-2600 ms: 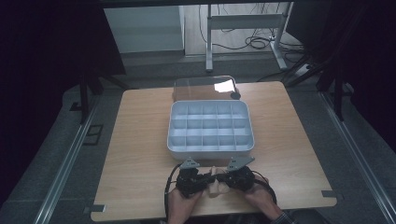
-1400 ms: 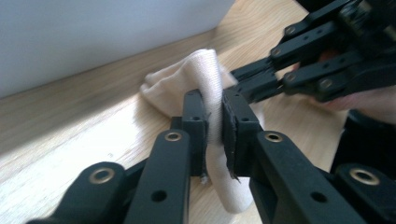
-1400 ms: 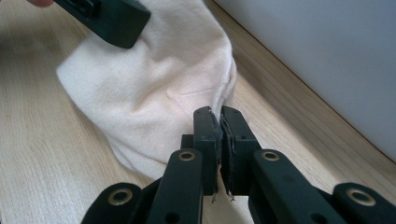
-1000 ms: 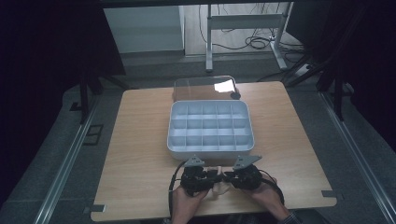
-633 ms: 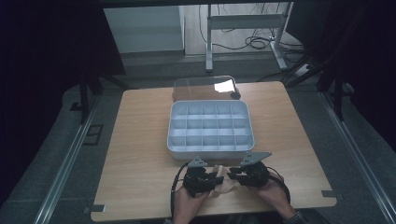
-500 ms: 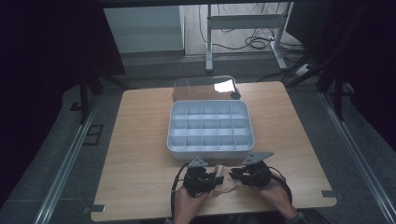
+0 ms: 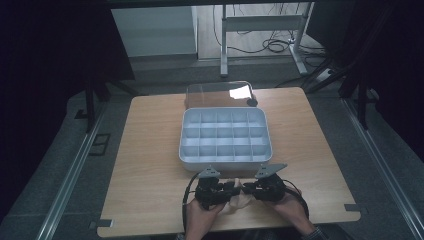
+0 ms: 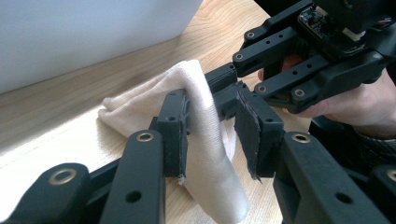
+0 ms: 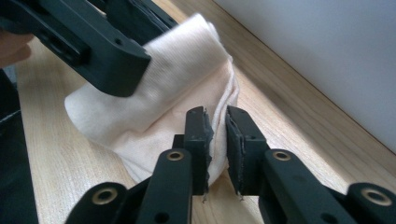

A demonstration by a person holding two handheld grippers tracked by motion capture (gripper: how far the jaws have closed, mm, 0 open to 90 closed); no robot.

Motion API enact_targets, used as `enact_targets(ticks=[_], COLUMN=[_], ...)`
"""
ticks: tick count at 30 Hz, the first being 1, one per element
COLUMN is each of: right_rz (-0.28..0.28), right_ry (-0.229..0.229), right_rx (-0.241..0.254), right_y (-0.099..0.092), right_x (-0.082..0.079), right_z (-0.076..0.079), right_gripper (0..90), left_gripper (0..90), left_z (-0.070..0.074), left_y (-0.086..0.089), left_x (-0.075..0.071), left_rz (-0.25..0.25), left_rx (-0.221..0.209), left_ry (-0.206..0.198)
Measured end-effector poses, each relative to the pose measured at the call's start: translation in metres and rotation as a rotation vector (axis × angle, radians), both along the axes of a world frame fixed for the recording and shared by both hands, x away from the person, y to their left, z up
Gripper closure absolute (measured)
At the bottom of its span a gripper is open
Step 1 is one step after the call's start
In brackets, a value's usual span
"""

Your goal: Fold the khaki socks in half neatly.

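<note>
Cream cloth (image 7: 234, 192) is held bunched between both grippers at lower centre of the high view, just below the grey tray (image 7: 226, 160). It is pinched by the right gripper (image 9: 215, 135). Left gripper (image 8: 212, 126): jaws parted, cloth draped between, one pad touching.

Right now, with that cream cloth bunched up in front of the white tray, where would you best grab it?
Take the cream cloth by its raised fold, coming from the near table edge. It stands up off the wooden table, thin enough for jaws to straddle, and the compartment tray blocks the far side.
</note>
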State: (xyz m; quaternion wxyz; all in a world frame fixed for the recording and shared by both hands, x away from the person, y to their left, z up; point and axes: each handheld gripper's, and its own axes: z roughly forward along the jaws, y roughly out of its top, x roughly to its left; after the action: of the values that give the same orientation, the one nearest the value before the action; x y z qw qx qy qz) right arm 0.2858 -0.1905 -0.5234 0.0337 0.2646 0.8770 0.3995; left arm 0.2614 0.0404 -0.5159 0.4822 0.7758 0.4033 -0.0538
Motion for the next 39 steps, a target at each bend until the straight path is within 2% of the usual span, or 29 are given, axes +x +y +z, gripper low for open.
enact_targets(ticks=[7, 10, 16, 22, 39], right_rz=[-0.029, -0.036, -0.03, -0.023, -0.03], right_ry=[-0.046, -0.052, -0.037, -0.027, -0.023], right_rx=[0.001, -0.008, -0.034, -0.042, -0.051], right_y=[-0.012, -0.017, -0.016, -0.012, -0.002], right_x=[0.003, 0.002, 0.001, -0.001, 0.0], right_z=[0.016, 0.017, 0.007, -0.001, -0.01], right_gripper=[72.1, 72.5, 72.7, 71.7, 72.0], left_gripper=[64.2, 64.2, 64.3, 64.3, 63.8], left_z=[-0.001, 0.0, 0.004, 0.004, -0.005], left_y=[0.002, 0.003, 0.01, 0.014, -0.006], left_x=[0.0, 0.0, -0.002, -0.004, 0.004], left_rz=[0.01, 0.012, 0.019, 0.018, -0.029], left_rx=[0.01, 0.009, -0.001, -0.013, -0.017], left_ry=[0.003, 0.005, 0.004, 0.025, 0.066])
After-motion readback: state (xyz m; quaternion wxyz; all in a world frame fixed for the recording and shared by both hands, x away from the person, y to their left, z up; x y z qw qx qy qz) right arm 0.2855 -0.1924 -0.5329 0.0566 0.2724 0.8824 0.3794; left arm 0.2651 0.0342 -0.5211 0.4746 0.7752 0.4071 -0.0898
